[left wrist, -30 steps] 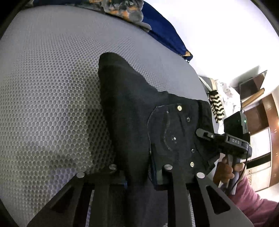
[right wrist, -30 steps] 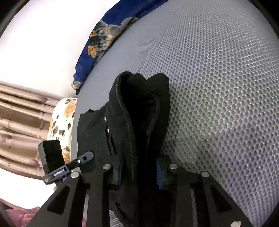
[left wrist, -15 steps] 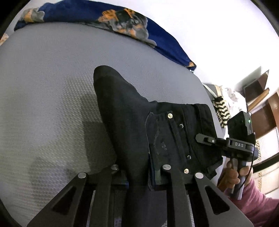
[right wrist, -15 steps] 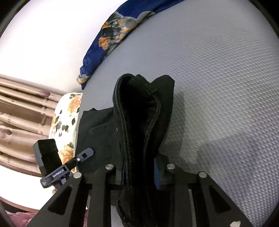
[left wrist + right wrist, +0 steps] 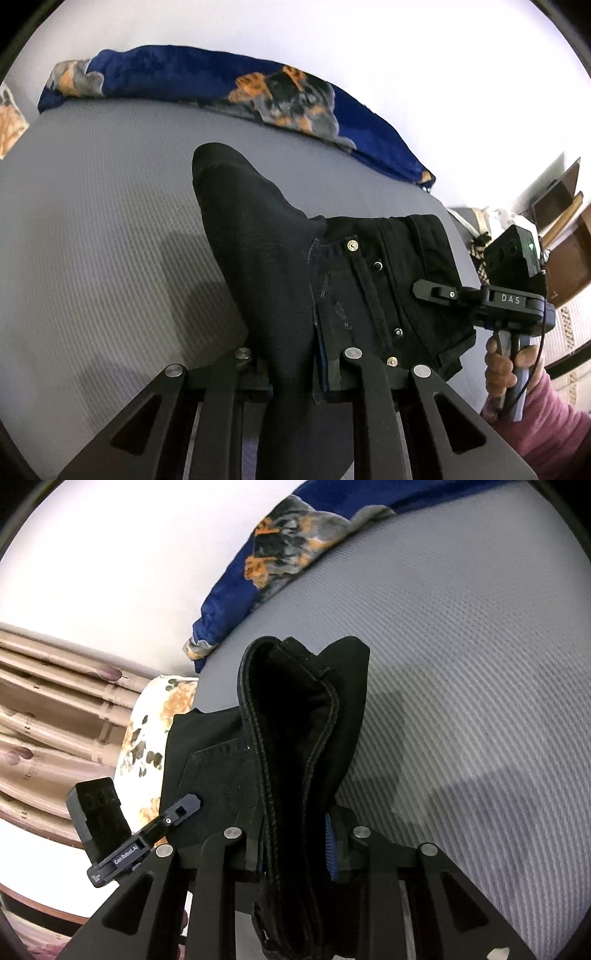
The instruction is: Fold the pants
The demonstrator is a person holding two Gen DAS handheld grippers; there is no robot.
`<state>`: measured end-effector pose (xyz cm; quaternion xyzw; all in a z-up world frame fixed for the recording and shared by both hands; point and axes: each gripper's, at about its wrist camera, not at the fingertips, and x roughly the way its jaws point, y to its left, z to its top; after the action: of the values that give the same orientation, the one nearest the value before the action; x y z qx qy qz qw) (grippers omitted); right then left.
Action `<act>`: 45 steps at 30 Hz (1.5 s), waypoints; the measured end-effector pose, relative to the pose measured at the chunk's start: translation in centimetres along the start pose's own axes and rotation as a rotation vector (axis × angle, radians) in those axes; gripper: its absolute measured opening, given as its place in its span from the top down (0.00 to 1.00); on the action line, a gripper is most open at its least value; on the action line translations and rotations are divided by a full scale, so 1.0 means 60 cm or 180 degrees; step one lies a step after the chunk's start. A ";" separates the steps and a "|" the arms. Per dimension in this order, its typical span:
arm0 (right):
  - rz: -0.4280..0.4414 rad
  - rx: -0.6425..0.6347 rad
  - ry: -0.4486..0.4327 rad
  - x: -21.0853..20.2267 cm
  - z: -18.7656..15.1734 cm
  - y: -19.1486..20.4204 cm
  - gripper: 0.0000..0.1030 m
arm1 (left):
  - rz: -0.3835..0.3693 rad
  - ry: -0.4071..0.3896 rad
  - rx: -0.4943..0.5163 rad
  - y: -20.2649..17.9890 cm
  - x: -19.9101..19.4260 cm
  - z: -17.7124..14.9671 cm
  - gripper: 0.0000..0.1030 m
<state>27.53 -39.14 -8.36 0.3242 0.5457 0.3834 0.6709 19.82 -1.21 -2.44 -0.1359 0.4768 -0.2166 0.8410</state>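
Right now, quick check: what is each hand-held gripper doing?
Left hand-held gripper: closed on the black pants.
Right hand-held gripper: closed on a bunched fold of the same pants, at a thick seamed edge.

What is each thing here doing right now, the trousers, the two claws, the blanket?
Pants: black, bunched, hanging from both claws above the bed.
Left claw: shut on pants.
Right claw: shut on pants.
Blanket: blue and orange, crumpled at the bed's far edge.
Hand: grips the right claw's handle.
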 end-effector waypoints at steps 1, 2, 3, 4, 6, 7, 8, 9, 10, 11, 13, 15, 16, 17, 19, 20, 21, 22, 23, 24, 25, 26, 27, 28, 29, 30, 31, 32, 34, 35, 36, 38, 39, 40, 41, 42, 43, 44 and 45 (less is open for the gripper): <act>-0.0001 -0.0010 -0.0004 0.005 0.011 0.003 0.78 | 0.0003 -0.0004 -0.0012 0.004 0.002 0.007 0.84; 0.0005 -0.0008 -0.0007 0.010 0.022 0.006 0.78 | 0.0006 -0.0009 -0.0015 0.008 0.007 0.017 0.84; 0.0003 -0.0019 -0.0009 0.013 0.030 0.008 0.78 | 0.0023 -0.0016 -0.0011 0.011 0.011 0.025 0.84; -0.0006 -0.0028 -0.0013 0.017 0.039 0.009 0.78 | 0.0036 -0.0018 -0.0012 0.013 0.015 0.032 0.84; -0.0012 -0.0020 -0.0004 0.025 0.054 0.011 0.78 | 0.0065 -0.0013 0.0011 0.018 0.026 0.048 0.84; -0.0024 -0.0033 0.0001 0.026 0.057 0.011 0.78 | 0.0071 -0.0011 0.0013 0.020 0.026 0.051 0.84; -0.0041 -0.0041 0.0004 0.029 0.063 0.012 0.78 | 0.0070 -0.0003 0.0013 0.023 0.032 0.058 0.84; -0.0050 -0.0035 0.0007 0.031 0.069 0.012 0.78 | 0.0072 0.0004 0.0017 0.025 0.035 0.062 0.84; -0.0057 -0.0022 0.0010 0.034 0.074 0.011 0.78 | 0.0076 0.0007 0.0025 0.026 0.039 0.067 0.84; -0.0066 -0.0011 0.0009 0.036 0.079 0.010 0.78 | 0.0078 0.0009 0.0029 0.029 0.045 0.075 0.84; -0.0086 0.0018 0.0001 0.041 0.093 0.007 0.78 | 0.0086 0.0021 0.0034 0.033 0.059 0.090 0.84; -0.0115 0.0026 -0.0009 0.047 0.107 0.007 0.78 | 0.0095 0.0030 0.0033 0.038 0.070 0.103 0.84; -0.0130 0.0020 -0.0016 0.050 0.116 0.007 0.78 | 0.0104 0.0032 0.0038 0.040 0.075 0.111 0.84; -0.0139 0.0022 -0.0027 0.052 0.122 0.008 0.78 | 0.0112 0.0030 0.0039 0.042 0.080 0.119 0.84; -0.0155 0.0029 -0.0039 0.059 0.139 0.008 0.78 | 0.0128 0.0024 0.0052 0.045 0.089 0.134 0.84; -0.0169 0.0029 -0.0044 0.062 0.146 0.007 0.78 | 0.0133 0.0022 0.0057 0.048 0.095 0.142 0.84; -0.0190 0.0025 -0.0043 0.066 0.152 0.007 0.78 | 0.0141 0.0029 0.0062 0.051 0.101 0.148 0.84; -0.0214 0.0024 -0.0043 0.070 0.158 0.006 0.78 | 0.0153 0.0042 0.0062 0.055 0.108 0.154 0.84; -0.0239 0.0025 -0.0043 0.074 0.163 0.005 0.78 | 0.0161 0.0064 0.0060 0.059 0.117 0.160 0.83; -0.0270 0.0028 -0.0046 0.079 0.168 0.002 0.78 | 0.0179 0.0081 0.0060 0.063 0.125 0.164 0.83; -0.0288 0.0039 -0.0050 0.083 0.171 -0.001 0.78 | 0.0195 0.0093 0.0055 0.067 0.132 0.168 0.83; -0.0302 0.0051 -0.0056 0.086 0.172 -0.005 0.78 | 0.0231 0.0103 0.0071 0.071 0.141 0.171 0.83; -0.0336 0.0048 -0.0063 0.089 0.174 -0.009 0.78 | 0.0273 0.0098 0.0097 0.075 0.147 0.172 0.83; -0.0383 0.0043 -0.0078 0.092 0.176 -0.013 0.78 | 0.0302 0.0091 0.0120 0.080 0.151 0.172 0.83; -0.0421 0.0037 -0.0092 0.094 0.176 -0.017 0.78 | 0.0313 0.0108 0.0112 0.088 0.157 0.171 0.81; -0.0504 -0.0002 -0.0094 0.098 0.175 -0.021 0.78 | 0.0309 0.0153 0.0055 0.099 0.164 0.169 0.77; -0.0662 -0.0088 -0.0083 0.105 0.176 -0.021 0.76 | 0.0300 0.0191 0.0017 0.106 0.169 0.167 0.75; -0.0852 -0.0220 -0.0075 0.113 0.172 -0.020 0.72 | 0.0304 0.0240 -0.0017 0.114 0.177 0.162 0.71; -0.1023 -0.0393 -0.0114 0.124 0.165 -0.017 0.67 | 0.0344 0.0261 -0.0046 0.122 0.187 0.154 0.66; -0.1042 -0.0410 -0.0156 0.124 0.163 -0.015 0.66 | 0.0348 0.0215 -0.0044 0.122 0.187 0.151 0.64; -0.1043 -0.0385 -0.0162 0.124 0.163 -0.017 0.66 | 0.0360 0.0190 -0.0022 0.121 0.186 0.149 0.63; -0.1068 -0.0337 -0.0175 0.123 0.164 -0.021 0.60 | 0.0428 0.0151 0.0057 0.114 0.186 0.145 0.61; -0.1090 -0.0339 -0.0182 0.123 0.164 -0.022 0.59 | 0.0470 0.0136 0.0098 0.110 0.186 0.144 0.60; -0.1104 -0.0347 -0.0190 0.121 0.164 -0.022 0.58 | 0.0516 0.0120 0.0127 0.107 0.185 0.143 0.59; -0.1132 -0.0351 -0.0195 0.119 0.162 -0.020 0.56 | 0.0601 0.0104 0.0143 0.103 0.183 0.141 0.54; -0.1181 -0.0353 -0.0203 0.118 0.160 -0.017 0.54 | 0.0662 0.0100 0.0144 0.102 0.183 0.141 0.48; -0.1249 -0.0373 -0.0212 0.117 0.157 -0.012 0.53 | 0.0730 0.0098 0.0149 0.100 0.180 0.137 0.45; -0.1315 -0.0407 -0.0222 0.115 0.152 -0.007 0.52 | 0.0780 0.0103 0.0155 0.099 0.177 0.132 0.40; -0.1373 -0.0438 -0.0227 0.112 0.145 -0.003 0.51 | 0.0822 0.0110 0.0163 0.098 0.174 0.125 0.37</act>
<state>36.81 -33.52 -10.08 0.1668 0.5509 0.2557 0.7768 32.34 -1.08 -8.93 -0.0482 0.4990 -0.1210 0.8568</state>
